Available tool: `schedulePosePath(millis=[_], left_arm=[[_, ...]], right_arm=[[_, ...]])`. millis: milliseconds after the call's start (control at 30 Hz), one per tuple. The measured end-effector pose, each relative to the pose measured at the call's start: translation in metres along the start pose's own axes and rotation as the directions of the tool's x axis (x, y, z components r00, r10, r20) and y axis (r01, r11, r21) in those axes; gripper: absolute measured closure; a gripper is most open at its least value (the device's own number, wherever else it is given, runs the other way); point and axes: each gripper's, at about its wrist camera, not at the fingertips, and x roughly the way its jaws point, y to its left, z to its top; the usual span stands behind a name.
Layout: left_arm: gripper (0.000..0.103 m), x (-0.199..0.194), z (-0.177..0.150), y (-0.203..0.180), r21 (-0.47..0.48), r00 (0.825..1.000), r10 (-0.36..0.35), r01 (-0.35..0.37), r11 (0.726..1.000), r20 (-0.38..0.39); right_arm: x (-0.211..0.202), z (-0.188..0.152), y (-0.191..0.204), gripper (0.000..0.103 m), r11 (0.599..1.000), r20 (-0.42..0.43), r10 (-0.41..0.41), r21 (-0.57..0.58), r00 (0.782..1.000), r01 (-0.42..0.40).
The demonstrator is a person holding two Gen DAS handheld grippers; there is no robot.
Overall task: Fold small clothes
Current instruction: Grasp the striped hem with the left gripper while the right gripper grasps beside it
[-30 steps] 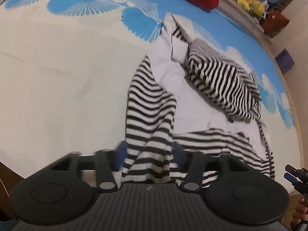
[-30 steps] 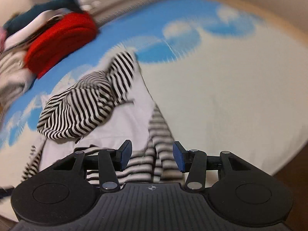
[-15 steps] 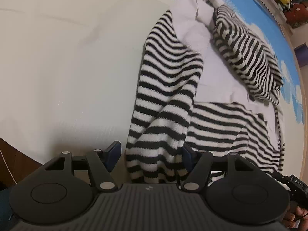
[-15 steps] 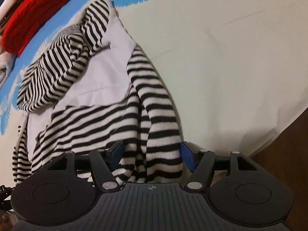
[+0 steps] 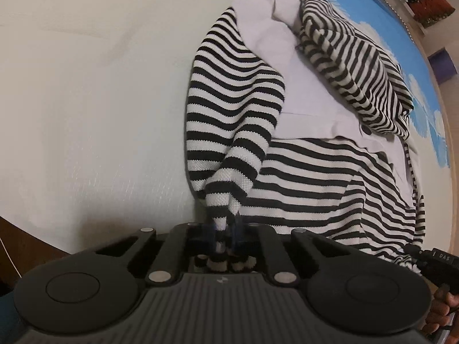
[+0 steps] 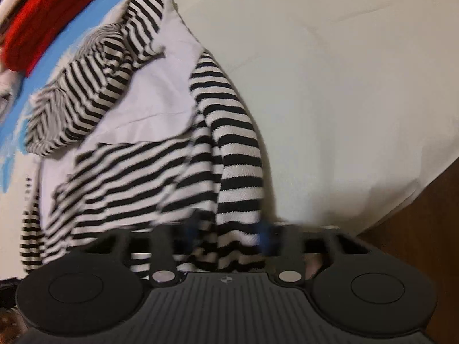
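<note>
Jaws that stood wide half a second earlier are now closing: the left gripper (image 5: 225, 236) is pinched on one sleeve cuff of the single striped garment (image 5: 301, 183), while the right gripper (image 6: 229, 235), blurred, is narrowing around the other cuff. One red cushion (image 6: 43, 23) is shown only beyond the right fingers.
</note>
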Motion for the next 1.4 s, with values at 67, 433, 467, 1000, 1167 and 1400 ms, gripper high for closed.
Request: schedulePosePath(millis=[67, 433, 467, 1000, 1167, 1400], left_arm=[[0.091, -0.001, 0.0, 0.001, -0.007, 1.0, -0.004, 0.004, 1.0, -0.001], [0.075, 0.005, -0.001, 0.006, -0.013, 0.999, 0.006, -0.007, 1.0, -0.047], [0.08, 0.005, -0.002, 0.006, -0.013, 0.999, 0.004, -0.005, 1.0, -0.046], [0.083, 0.005, -0.001, 0.005, -0.02, 0.999, -0.001, 0.0, 1.0, -0.047], [0.083, 0.006, -0.002, 0.003, -0.013, 0.999, 0.007, -0.007, 1.0, -0.047], [0.091, 0.004, -0.003, -0.001, 0.018, 1.0, 0.015, -0.014, 1.0, -0.026]], right_arm=[[-0.005, 0.001, 0.0, 0.091, 1.0, 0.021, 0.018, 0.006, 1.0, -0.018], [0.003, 0.0, 0.001, 0.07, 0.999, -0.027, -0.028, -0.021, 0.999, 0.027], [0.003, 0.001, 0.001, 0.07, 0.999, -0.027, -0.028, -0.019, 0.999, 0.027], [0.004, 0.001, 0.003, 0.081, 0.998, -0.024, -0.015, -0.053, 1.0, 0.014], [0.004, 0.002, 0.004, 0.081, 0.998, -0.024, -0.02, -0.061, 1.0, 0.018], [0.003, 0.003, 0.005, 0.089, 0.997, -0.017, -0.017, -0.074, 1.0, 0.016]])
